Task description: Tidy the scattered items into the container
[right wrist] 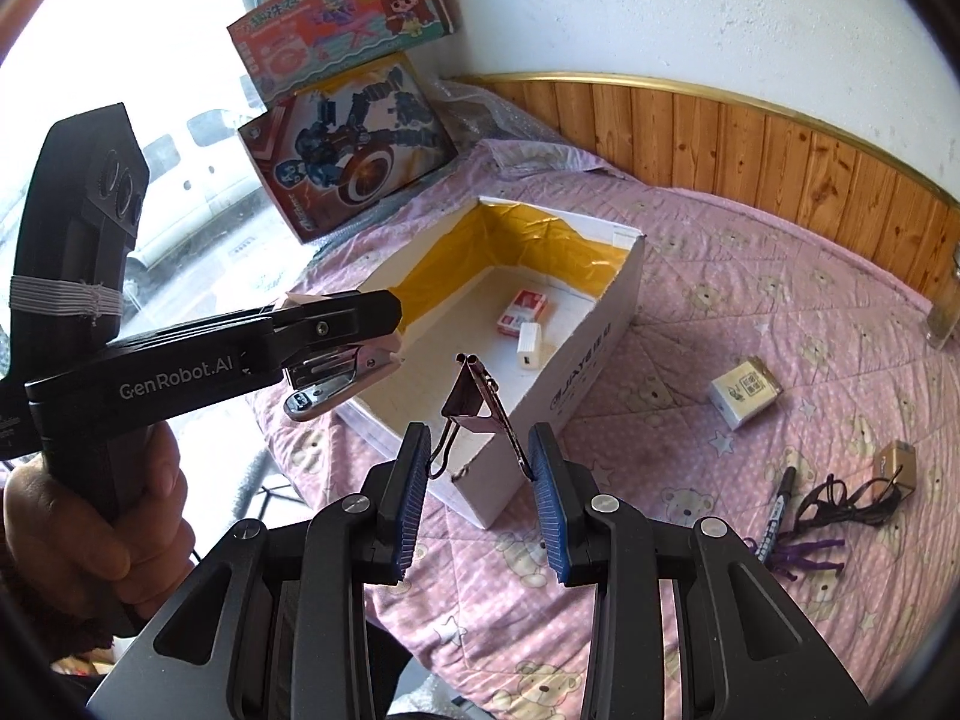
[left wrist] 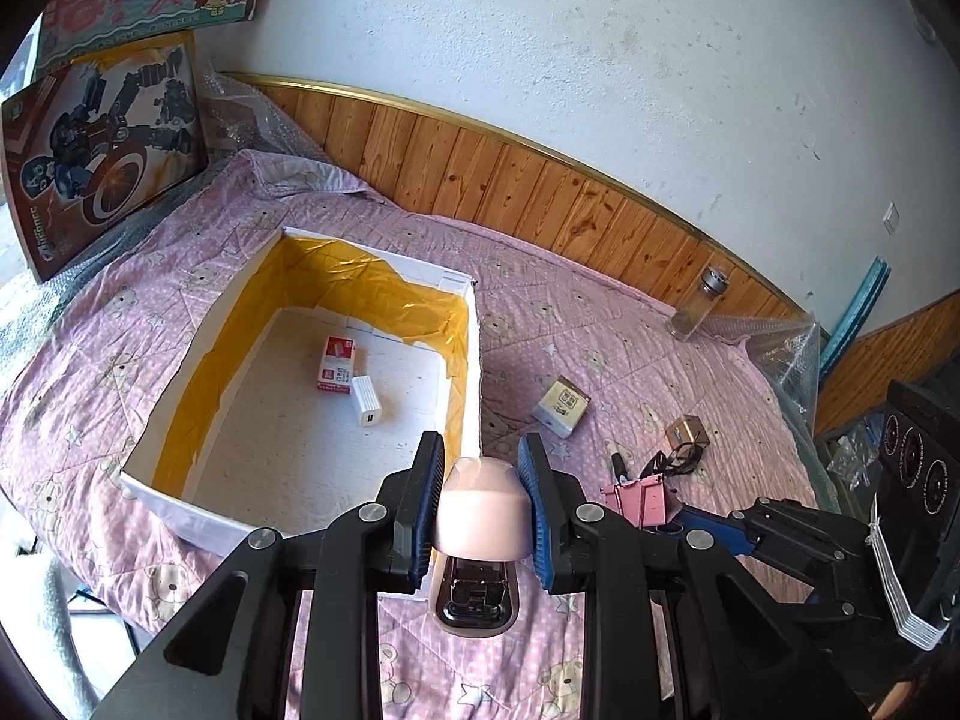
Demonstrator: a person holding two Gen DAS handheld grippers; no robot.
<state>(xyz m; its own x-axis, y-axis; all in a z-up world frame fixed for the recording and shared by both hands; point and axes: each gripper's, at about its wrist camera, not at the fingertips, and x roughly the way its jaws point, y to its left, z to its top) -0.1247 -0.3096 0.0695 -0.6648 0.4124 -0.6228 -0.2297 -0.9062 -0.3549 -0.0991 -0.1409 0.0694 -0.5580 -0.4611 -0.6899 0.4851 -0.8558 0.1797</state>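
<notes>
My left gripper (left wrist: 480,510) is shut on a pink stapler (left wrist: 483,516), held above the near corner of the white box (left wrist: 474,360) with its yellow lining. From the right wrist, the stapler (right wrist: 336,372) hangs over the box's near left rim (right wrist: 384,420). A pink binder clip (right wrist: 480,414) sits in my shut right gripper (right wrist: 480,468), pinched by its wire handles just before the box's near end. Inside the box lie a red-and-white packet (left wrist: 337,363) and a white charger (left wrist: 366,401).
On the pink quilt right of the box lie a small white carton (right wrist: 744,393), a gold box (right wrist: 897,465), a marker (right wrist: 780,510) and a tangled black cable (right wrist: 840,501). A glass bottle (left wrist: 699,303) stands by the wooden headboard. Two toy boxes (right wrist: 354,150) lean behind the container.
</notes>
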